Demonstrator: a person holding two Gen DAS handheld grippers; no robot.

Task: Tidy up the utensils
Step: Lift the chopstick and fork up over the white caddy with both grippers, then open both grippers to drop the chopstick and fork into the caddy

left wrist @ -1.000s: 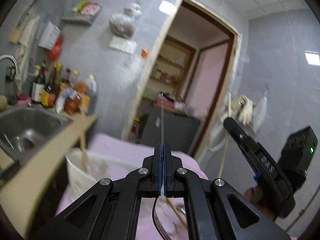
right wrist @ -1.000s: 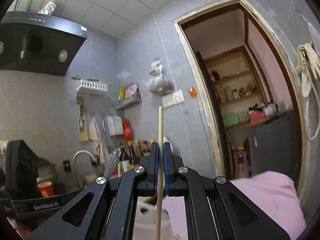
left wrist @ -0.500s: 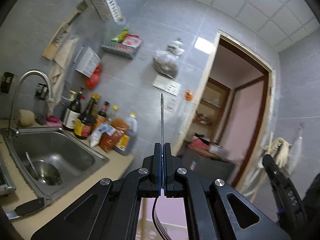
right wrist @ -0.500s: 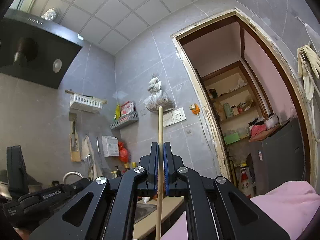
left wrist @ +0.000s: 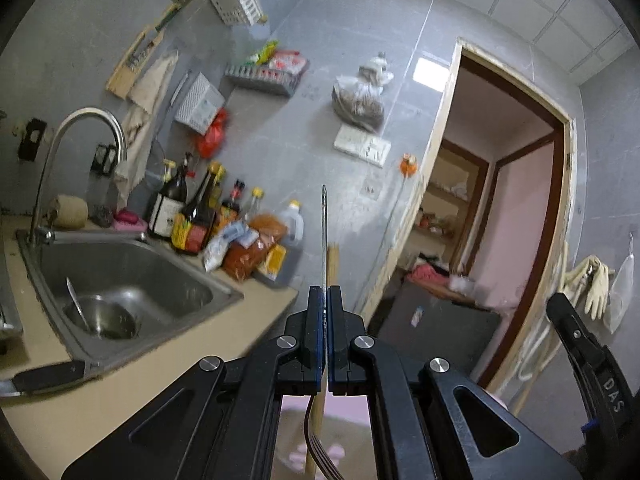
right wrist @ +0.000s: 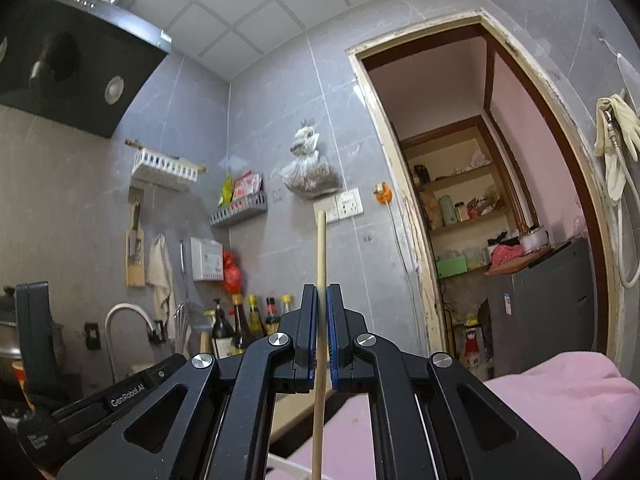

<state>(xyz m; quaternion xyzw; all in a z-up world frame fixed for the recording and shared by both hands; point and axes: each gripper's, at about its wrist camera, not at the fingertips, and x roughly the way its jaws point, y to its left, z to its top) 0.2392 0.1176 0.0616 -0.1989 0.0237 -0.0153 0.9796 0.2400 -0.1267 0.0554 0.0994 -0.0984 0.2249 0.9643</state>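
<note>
Carrying utensils, both tongs clamped.
Left tongs (left wrist: 324, 292) pinch a thin, stiff, slippery fork (left wrist: 324, 232); right tongs (right wrist: 322, 292) grip a light wooden chopstick (right wrist: 321, 248) mid-length.

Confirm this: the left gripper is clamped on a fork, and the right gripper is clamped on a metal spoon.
Wrong on the spoon. The right wrist view shows the right gripper shut on a wooden chopstick. The left gripper does clamp the fork.

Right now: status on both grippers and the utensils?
Left gripper shut on fork, tines toward the camera. Right gripper shut on wooden chopstick, upright. Both held in the air near the sink; nothing blocking.
</note>
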